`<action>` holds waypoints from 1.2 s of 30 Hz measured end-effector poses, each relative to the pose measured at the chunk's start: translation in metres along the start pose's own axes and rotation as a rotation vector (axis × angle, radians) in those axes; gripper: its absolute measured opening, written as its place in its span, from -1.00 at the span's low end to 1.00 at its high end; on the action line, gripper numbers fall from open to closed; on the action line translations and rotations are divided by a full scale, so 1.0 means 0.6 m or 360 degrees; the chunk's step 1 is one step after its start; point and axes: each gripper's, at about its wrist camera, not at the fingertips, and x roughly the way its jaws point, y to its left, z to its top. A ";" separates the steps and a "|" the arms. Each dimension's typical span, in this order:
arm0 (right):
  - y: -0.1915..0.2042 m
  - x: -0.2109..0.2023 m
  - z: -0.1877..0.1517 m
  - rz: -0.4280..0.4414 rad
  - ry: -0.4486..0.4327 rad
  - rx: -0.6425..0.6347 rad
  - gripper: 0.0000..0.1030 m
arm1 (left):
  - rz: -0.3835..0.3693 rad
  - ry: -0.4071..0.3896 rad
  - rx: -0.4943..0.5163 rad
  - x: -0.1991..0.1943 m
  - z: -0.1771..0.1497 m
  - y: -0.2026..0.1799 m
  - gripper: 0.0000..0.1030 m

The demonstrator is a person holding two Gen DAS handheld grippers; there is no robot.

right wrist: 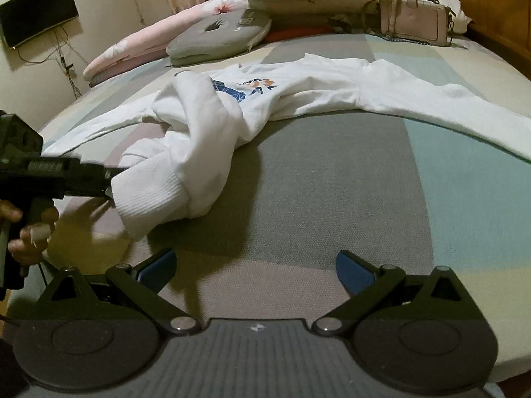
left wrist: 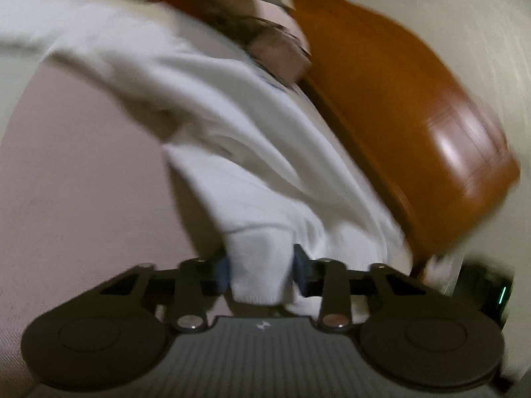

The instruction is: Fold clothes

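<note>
Nearest, your right gripper (right wrist: 255,268) hovers over striped bedsheet (right wrist: 315,179), blue-padded fingers (right wrist: 353,273) spread, nothing between. Beyond it, your left gripper (left wrist: 262,270) pinches ribbed cuff (left wrist: 257,265) of white printed cotton sweatshirt (right wrist: 265,99), which sprawls mid-sheet. Past sweatshirt, pink leather handbag (right wrist: 413,20).

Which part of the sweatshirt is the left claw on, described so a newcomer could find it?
Start at the bed, where a white sweatshirt lies spread with a blue and orange print. Follow the sleeve that drapes toward the near-left edge. It ends in a ribbed cuff, held by the left claw; the other sleeve lies flat to the right.
</note>
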 end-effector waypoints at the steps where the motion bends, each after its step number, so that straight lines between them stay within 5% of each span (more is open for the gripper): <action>1: 0.000 0.001 0.000 -0.0002 -0.0001 0.0005 1.00 | 0.0002 -0.0006 -0.0020 0.002 0.002 0.002 -0.44; 6: 0.000 0.001 -0.002 -0.0010 -0.0018 -0.0003 1.00 | 0.0130 0.0034 0.0047 0.003 0.003 -0.023 -0.77; 15: 0.017 0.007 -0.007 -0.0088 -0.0008 -0.0105 1.00 | 0.0363 -0.0064 0.0362 -0.124 -0.006 -0.092 -0.88; 21: 0.027 0.011 -0.012 -0.0150 -0.0007 -0.0145 1.00 | 0.0739 -0.0019 0.0499 -0.193 -0.007 -0.101 -0.88; 26: 0.036 0.016 -0.009 -0.0214 0.0021 -0.0158 1.00 | 0.1038 0.0003 0.0374 -0.233 -0.009 -0.052 -0.88; 29: 0.040 0.017 -0.008 -0.0236 0.0033 -0.0170 1.00 | 0.1129 0.0072 0.0289 -0.230 -0.012 -0.026 -0.85; 36: 0.042 0.016 -0.009 -0.0259 0.0044 -0.0169 1.00 | 0.1197 0.0057 0.0453 -0.243 -0.011 -0.059 -0.54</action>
